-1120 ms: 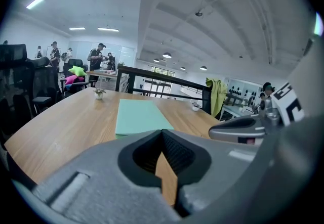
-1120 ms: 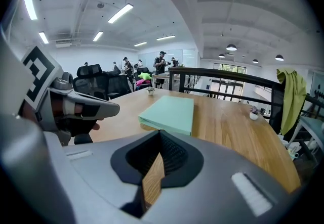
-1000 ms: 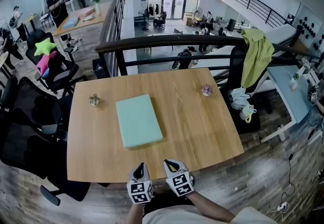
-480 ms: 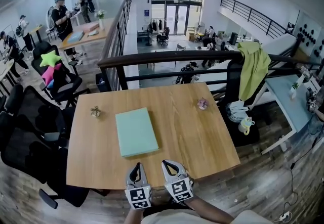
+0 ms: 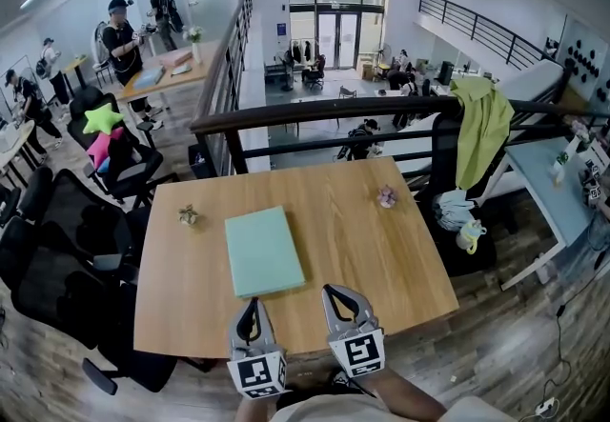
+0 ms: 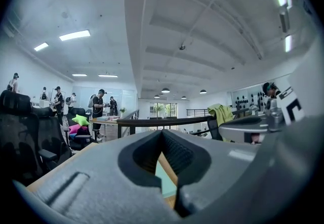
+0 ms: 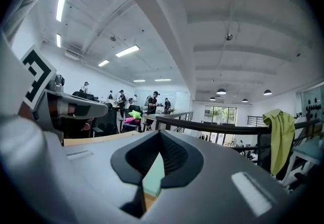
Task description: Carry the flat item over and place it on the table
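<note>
Flat item: a mint-green rectangular slab, the flat item [image 5: 264,251], lies flat on the wooden surface [image 5: 381,258]; no claw holds it.
Left claw: the left claw [image 5: 250,308] sits just off the flat item's near short edge, by its left corner. Its jaws are pressed together with nothing between them.
Right claw: the right claw [image 5: 335,294] is beside the flat item's near right corner, with its jaws closed tight and empty.
Left gripper view: the left claw [image 6: 162,132] points level, and a strip of the flat item [image 6: 164,182] shows below the closed tips.
Right gripper view: the right claw [image 7: 160,133] also points level, and the flat item [image 7: 154,175] shows beneath it.
Small plant: a small plant [image 5: 188,214] stands left of the flat item's far corner.
Pink ornament: a pink ornament [image 5: 386,196] stands well right of the flat item.
Railing: a dark railing [image 5: 381,108] runs beyond the flat item's far end, with a green cloth [image 5: 481,125] draped over it.
</note>
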Demonstrator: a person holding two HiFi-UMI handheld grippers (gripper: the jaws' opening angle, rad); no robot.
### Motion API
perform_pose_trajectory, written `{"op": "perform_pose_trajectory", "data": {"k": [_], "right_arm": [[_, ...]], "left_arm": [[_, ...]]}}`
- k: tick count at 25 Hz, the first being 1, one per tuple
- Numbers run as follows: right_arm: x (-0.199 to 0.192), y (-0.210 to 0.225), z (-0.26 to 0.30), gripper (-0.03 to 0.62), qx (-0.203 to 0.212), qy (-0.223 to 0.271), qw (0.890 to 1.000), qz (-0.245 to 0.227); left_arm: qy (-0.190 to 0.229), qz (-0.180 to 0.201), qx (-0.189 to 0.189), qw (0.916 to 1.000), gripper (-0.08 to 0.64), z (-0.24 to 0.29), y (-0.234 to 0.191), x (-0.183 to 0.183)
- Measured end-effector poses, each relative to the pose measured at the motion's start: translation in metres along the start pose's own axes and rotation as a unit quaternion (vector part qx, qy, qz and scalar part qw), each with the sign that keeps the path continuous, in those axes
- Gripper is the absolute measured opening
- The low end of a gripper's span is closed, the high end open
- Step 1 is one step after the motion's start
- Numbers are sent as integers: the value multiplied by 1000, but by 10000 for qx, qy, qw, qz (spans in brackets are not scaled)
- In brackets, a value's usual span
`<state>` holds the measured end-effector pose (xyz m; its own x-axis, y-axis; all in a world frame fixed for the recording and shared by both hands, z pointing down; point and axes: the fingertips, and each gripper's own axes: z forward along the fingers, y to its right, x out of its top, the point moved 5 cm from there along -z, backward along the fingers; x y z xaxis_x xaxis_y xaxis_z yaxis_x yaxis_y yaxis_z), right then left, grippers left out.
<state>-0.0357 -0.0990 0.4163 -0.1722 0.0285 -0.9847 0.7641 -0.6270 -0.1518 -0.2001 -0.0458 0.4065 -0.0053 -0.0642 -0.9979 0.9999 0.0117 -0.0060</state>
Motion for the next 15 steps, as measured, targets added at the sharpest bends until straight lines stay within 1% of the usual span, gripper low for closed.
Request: {"op": "perform_pose_trajectory", "data": {"k": [5, 7, 12, 15], "right_arm": [[21, 10, -7, 11, -137, 195, 9997, -74], [29, 11, -9, 11, -155, 256, 9995, -78], [39, 10, -9, 11, -122, 343, 9992, -161], [40, 8, -8, 11, -111, 342, 9992, -163]], "left_arm": [[421, -66, -107, 9990, 2, -7, 6, 21], [526, -58, -102, 9985, 2, -9, 6, 28], [620, 87, -3, 9980, 2, -10, 1, 38], [607, 59, -1, 9981, 2, -12, -1, 39]]}}
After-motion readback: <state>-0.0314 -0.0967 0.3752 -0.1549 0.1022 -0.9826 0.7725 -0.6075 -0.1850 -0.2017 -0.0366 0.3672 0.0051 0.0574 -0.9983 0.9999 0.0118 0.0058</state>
